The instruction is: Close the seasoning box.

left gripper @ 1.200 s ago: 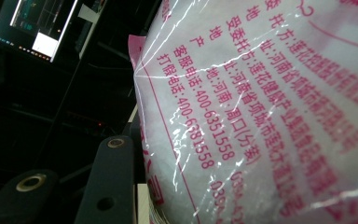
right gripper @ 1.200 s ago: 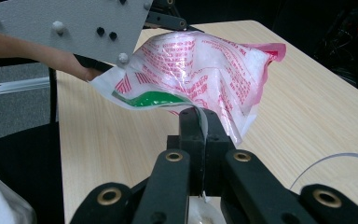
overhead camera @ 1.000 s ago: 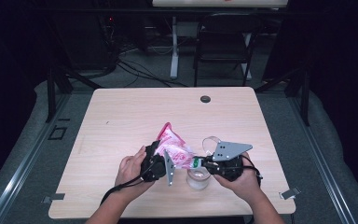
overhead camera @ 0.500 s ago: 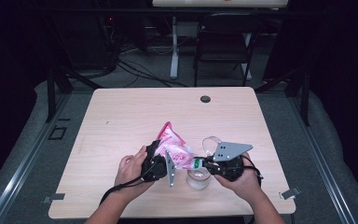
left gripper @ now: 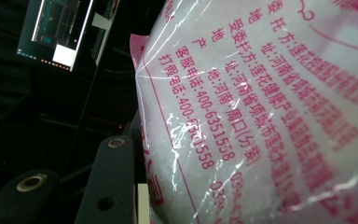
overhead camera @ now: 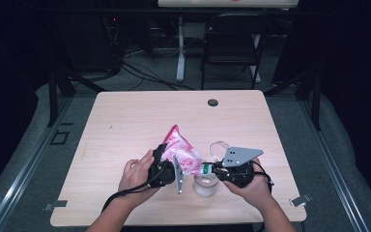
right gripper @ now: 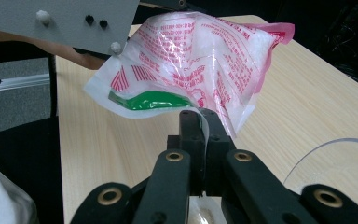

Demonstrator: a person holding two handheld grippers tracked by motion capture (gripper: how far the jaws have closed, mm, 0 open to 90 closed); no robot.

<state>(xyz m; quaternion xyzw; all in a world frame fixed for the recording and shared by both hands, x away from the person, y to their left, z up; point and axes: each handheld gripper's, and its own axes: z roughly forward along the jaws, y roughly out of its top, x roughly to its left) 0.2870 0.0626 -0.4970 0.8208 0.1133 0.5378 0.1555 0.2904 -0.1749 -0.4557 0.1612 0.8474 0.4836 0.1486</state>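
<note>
**Pink-printed plastic bag, held above table**

Right gripper (overhead camera: 212, 168) pinches bag (overhead camera: 183, 153) corner, jaws closed. Left gripper (overhead camera: 166, 162) clamps its body, half-open. Clear film, pink Chinese print, green stripe, white granules. Glass jar (overhead camera: 206, 183) just below, wooden table (overhead camera: 125, 121) beyond

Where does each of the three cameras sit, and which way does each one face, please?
High view: above the person's side, looking forward and down on the table; both forearms, the left gripper and the right gripper show.
Left gripper view: on the left gripper, facing the printed plastic bag; a black jaw shows.
Right gripper view: on the right gripper, looking along its shut jaws pinching the bag's edge.
All three share the bag; the high and right gripper views share the table.
</note>
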